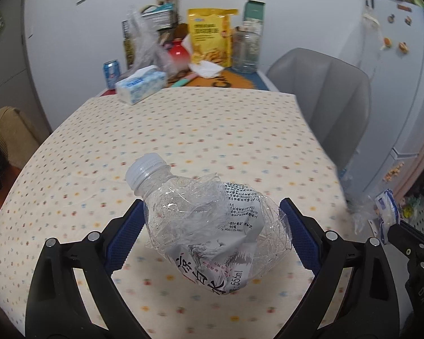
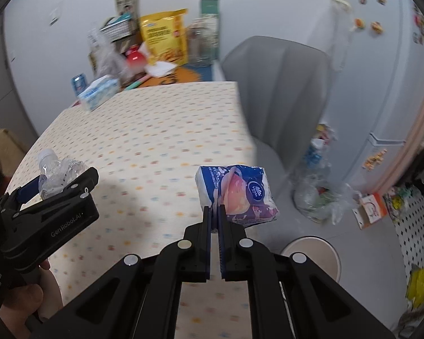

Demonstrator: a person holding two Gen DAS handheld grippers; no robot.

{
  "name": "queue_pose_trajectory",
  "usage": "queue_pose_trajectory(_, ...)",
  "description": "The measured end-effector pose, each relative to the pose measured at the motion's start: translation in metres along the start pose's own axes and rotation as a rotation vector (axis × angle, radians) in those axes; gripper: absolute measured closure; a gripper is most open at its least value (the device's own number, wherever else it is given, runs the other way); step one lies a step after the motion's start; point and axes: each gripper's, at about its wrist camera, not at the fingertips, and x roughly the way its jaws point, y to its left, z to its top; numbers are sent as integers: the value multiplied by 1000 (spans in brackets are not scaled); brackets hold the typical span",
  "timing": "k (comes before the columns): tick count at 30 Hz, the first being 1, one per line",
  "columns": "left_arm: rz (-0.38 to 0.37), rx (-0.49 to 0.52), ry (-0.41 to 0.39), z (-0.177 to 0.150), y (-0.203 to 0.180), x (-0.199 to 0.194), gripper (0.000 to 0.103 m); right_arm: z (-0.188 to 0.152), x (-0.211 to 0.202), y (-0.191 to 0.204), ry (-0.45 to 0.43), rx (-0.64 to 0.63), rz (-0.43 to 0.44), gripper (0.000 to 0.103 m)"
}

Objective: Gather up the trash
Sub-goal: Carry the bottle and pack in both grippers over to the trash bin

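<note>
Crushed water bottle (image 1: 203, 226) clamped across its crumpled middle by left claw (image 1: 212, 231), jaws standing wide around it, cap end pointing toward the counter's far edge. Lifted clear of the spotted counter (image 1: 183, 130), above its near edge. Flattened first, probably, to fit between the pads and take less room as trash.

Tissue packet (image 2: 237, 192) pinched by one thin edge in right claw (image 2: 214, 212), jaws nearly shut on the wrapper, the rest hanging free past the right side. Carried beyond the counter's right edge, over the floor. Plastic bag of rubbish (image 2: 319, 197) on the floor by the grey chair (image 2: 279, 84), the likely drop point. Both pieces apparently held high for carrying, not yet released.
</note>
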Motion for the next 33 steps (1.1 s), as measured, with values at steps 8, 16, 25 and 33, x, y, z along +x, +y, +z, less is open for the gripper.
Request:
queue_pose_trajectory(8,-73,92,-9,2,-83,-5,9,-8,-11,-81,-10,101,-71,97)
queue_pose_trajectory(16,-121,181,8,-1,-159,1,9,-17,-4,-157,5,205,-113,97)
queue_pose_trajectory(25,-148,262,36,-10,-219,14,9,-29,24,-218,43,286,-122,97)
queue_pose_trajectory(33,-147,308,69,-20,-248,28,10,-46,48,-248,70,333,-152,54)
